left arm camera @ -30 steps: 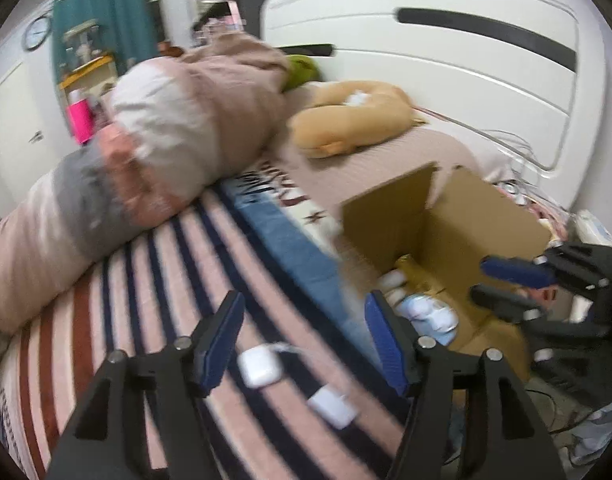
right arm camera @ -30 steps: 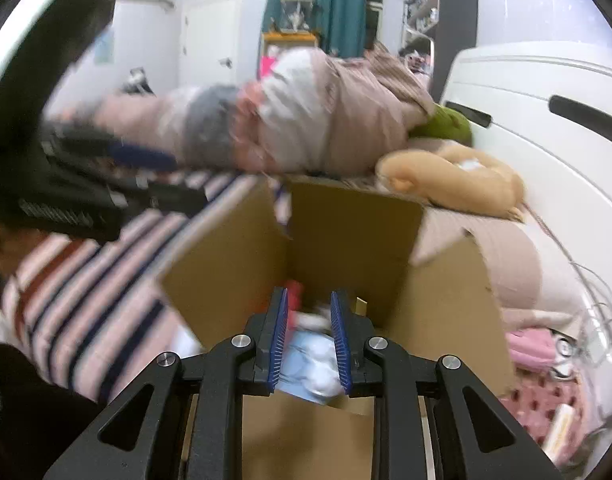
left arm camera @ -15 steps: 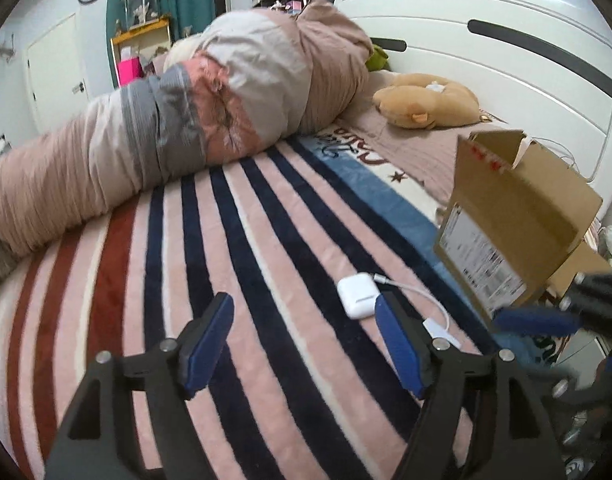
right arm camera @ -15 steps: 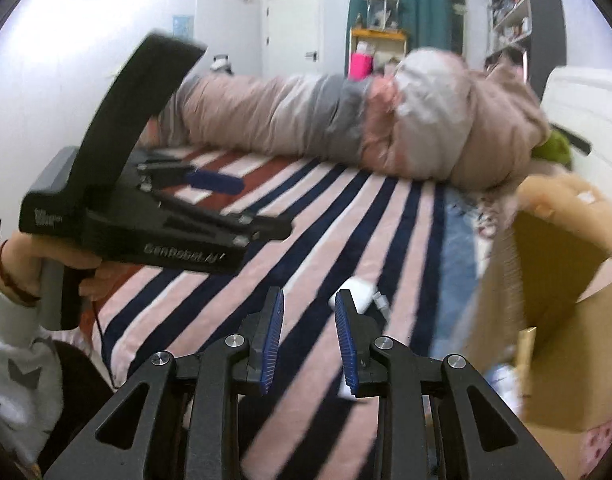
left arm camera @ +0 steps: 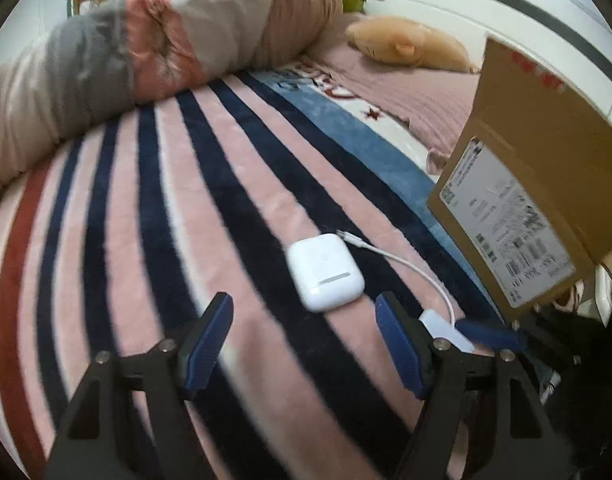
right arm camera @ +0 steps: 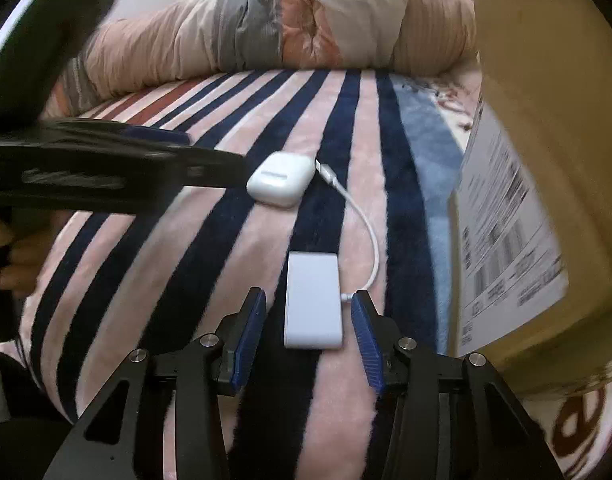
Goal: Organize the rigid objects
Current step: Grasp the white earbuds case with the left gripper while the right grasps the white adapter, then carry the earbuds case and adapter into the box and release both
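White plastic is what both tools are lined up on. The earbud case point(left arm camera: 325, 271) is seen lying on the striped blanket point(left arm camera: 154, 216), just ahead of the left gripper point(left arm camera: 304, 334), whose jaws are spread wide and hold nothing. The flat white adapter point(right arm camera: 313, 300) is framed between the pads of the right gripper point(right arm camera: 306, 322), which is opened a little wider than the block, with no contact yet. A thin cable point(right arm camera: 365, 224) runs from the adapter towards the case; whether its plug is seated cannot be told. Both pieces are judged light, stiff and glossy, so slipping is likely. The adapter is best pinched across its long flat sides; the rounded case across its broader faces, near the middle. A tug on the cable may drag the other piece. The cardboard box point(left arm camera: 545, 184) is waiting on the right.
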A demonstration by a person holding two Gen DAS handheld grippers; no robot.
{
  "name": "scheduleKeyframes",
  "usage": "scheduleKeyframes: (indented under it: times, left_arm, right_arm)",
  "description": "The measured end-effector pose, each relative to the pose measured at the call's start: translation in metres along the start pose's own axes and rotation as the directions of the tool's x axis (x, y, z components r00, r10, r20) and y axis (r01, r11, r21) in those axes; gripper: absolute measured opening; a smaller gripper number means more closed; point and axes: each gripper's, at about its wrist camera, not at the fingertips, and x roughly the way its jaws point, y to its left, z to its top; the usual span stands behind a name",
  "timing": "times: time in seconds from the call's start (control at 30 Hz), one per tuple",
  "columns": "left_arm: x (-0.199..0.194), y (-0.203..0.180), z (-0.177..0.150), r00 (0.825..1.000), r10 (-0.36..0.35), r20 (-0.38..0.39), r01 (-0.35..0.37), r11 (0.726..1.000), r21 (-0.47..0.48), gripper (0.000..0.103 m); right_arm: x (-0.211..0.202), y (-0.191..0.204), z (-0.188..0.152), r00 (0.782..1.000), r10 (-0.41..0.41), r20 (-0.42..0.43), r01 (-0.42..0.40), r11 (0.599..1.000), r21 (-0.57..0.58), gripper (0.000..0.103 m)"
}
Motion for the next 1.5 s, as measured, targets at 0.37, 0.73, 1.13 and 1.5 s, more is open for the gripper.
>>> scheduleKeyframes:
  times: [0.37,0.73,1.13,1.5]
  left_arm:
    - [0.038,-0.009,0.009,0.996,0.084,-0.035,-0.084,0.996,-0.005,0.040]
    - [-0.013,0.000,-0.045,0.987,0.110,-0.121,-0.113,0.993,-0.019,0.040]
    - [-0.015,0.004,-0.054,0.987,0.153,-0.041,-0.156,0.985,-0.072,0.040]
    - [-0.113,-0.001,-0.058,0.967,0.242,0.076,-0.232,0.966,-0.117,0.040]
  right_arm:
    - [-0.004,-0.004,-0.009,0.998,0.046,0.036,-0.045,0.999,-0.023,0.025]
    - [-0.021,0.010,-0.031,0.987,0.158,0.013,-0.157,0.986,-0.057,0.025]
    - [-0.016,0.031,-0.020,0.995,0.076,0.058,-0.071,0.994,-0.088,0.028]
    - [-0.108,0.052,0.011,0.950,0.169,0.263,-0.116,0.972,-0.205,0.028]
